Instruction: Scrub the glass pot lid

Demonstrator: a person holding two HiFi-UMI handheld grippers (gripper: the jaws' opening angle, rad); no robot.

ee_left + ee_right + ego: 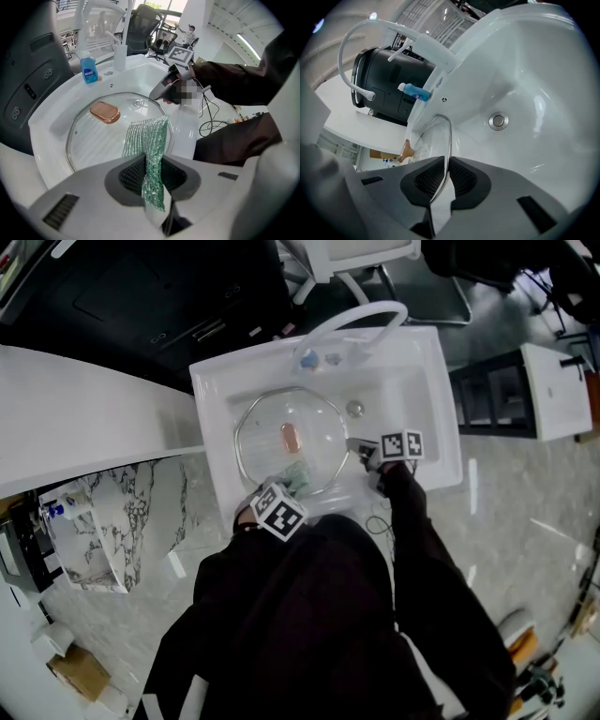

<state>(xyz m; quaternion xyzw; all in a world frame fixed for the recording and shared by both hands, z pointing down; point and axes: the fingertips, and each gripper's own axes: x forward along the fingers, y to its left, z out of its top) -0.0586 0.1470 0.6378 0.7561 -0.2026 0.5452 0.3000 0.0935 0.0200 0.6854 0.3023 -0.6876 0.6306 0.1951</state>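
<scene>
Right tongs (444, 174) clamped the glass lid (101, 138) by its rim to steady it in the sink (424, 399), while left tongs (152, 169) pinched a green scrubber (147, 136) over it.

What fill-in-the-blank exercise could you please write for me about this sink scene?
1. The left gripper has its jaws shut on a ____ scrubbing cloth.
2. The right gripper has its jaws clamped on the metal ____ of the glass pot lid.
3. At the back of the white sink stands a soap bottle holding ____ liquid.

Missing words: green; rim; blue.
</scene>
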